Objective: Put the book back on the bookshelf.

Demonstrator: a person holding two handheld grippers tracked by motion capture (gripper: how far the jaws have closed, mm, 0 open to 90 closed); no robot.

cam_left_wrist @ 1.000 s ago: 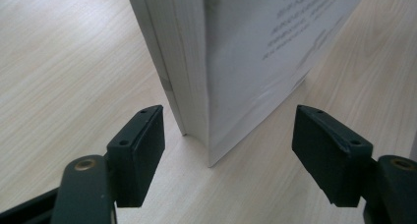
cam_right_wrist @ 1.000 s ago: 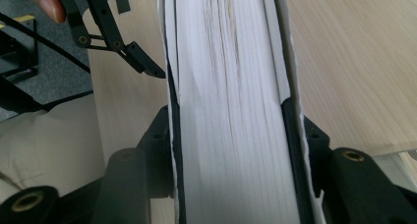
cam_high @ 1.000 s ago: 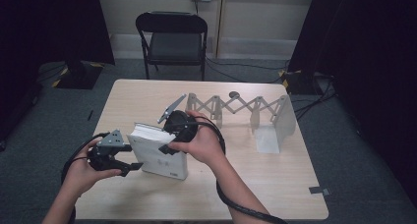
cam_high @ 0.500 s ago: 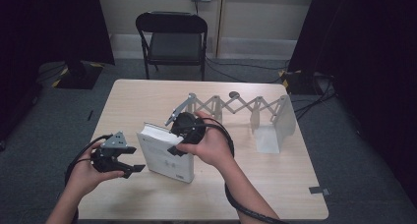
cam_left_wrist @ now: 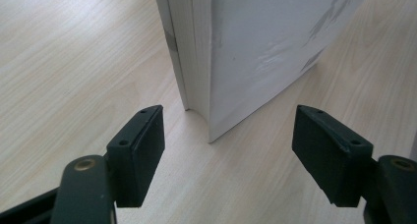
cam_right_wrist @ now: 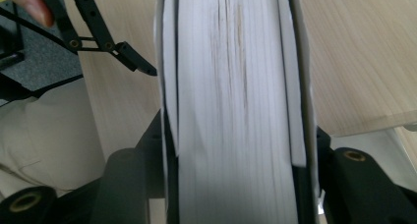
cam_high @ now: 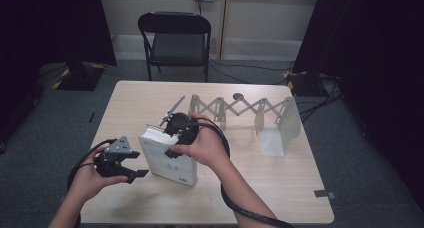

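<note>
In the high view, a light wooden table (cam_high: 280,188) is seen with a black chair (cam_high: 175,40) behind its far edge. An expanding grey rack (cam_high: 240,110) is stretched across the far half of the table, with a white end panel (cam_high: 274,140) at its right; it lies just behind the right hand and near the book. A white book (cam_high: 167,160) is stood on edge near the table's middle, tilted, and is gripped along its top by the right gripper (cam_high: 172,133). The left gripper (cam_high: 135,172) is held just left of the book, apart from it, with nothing between its jaws. In the left gripper view, the jaws are seen spread fairly wide and empty, and the book's lower corner (cam_left_wrist: 206,121) rests on the table (cam_left_wrist: 74,62) just beyond them. In the right gripper view, the book's page edge (cam_right_wrist: 231,111) is pressed between the two jaws, which have just been opening slightly, and the left gripper (cam_right_wrist: 123,54) is seen beyond.
</note>
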